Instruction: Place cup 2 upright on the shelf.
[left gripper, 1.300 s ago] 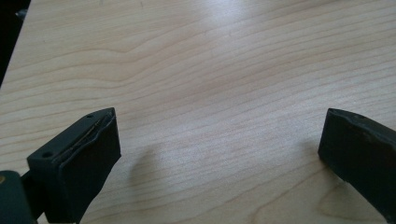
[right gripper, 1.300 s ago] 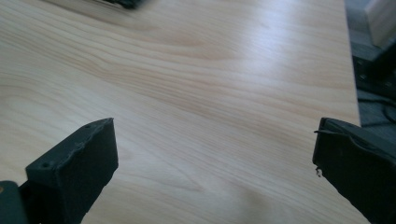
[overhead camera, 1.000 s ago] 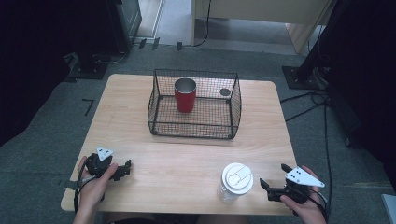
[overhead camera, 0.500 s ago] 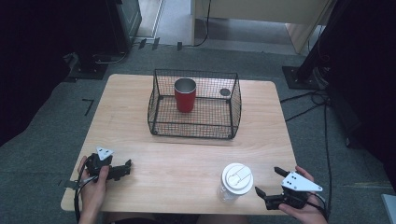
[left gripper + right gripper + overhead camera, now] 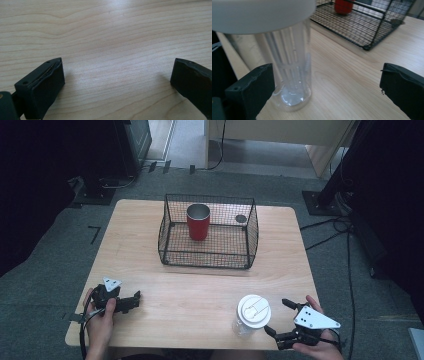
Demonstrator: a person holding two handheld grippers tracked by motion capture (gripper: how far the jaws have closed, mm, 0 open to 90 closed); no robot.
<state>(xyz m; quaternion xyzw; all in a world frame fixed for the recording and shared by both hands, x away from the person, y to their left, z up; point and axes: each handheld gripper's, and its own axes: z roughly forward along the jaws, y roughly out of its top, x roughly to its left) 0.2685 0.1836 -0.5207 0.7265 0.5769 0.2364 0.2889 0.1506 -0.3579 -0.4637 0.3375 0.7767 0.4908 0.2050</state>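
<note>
Clear plastic tumbler [image 5: 248, 318] with a white lid [image 5: 254, 310] stands upright near the near edge of the wooden table [image 5: 200, 285], right of centre. Just to its right the right gripper [image 5: 278, 317], held in the person's right hand [image 5: 320, 347], lies low over the table with its jaws spread wide and pointed left toward the cup, not touching it in the high view. In the right gripper view the tumbler [image 5: 290, 70] sits just beside the left jaw, partly in front of it; the lid [image 5: 262, 13] is cut off by the top and left edges, and the clear wall makes it hard to tell whether anything is inside.

Far across the table, a black wire basket [image 5: 210, 232] holds a red metal cup [image 5: 198, 222] upright in its left half, and a small dark round thing [image 5: 241, 219] at its far right, too small to identify.

At the near left, the left gripper [image 5: 132, 300] rests on the table in the left hand [image 5: 102, 320]. The left gripper view shows its jaws spread over bare wood [image 5: 112, 45], the right jaw cut off by the frame edge.
</note>
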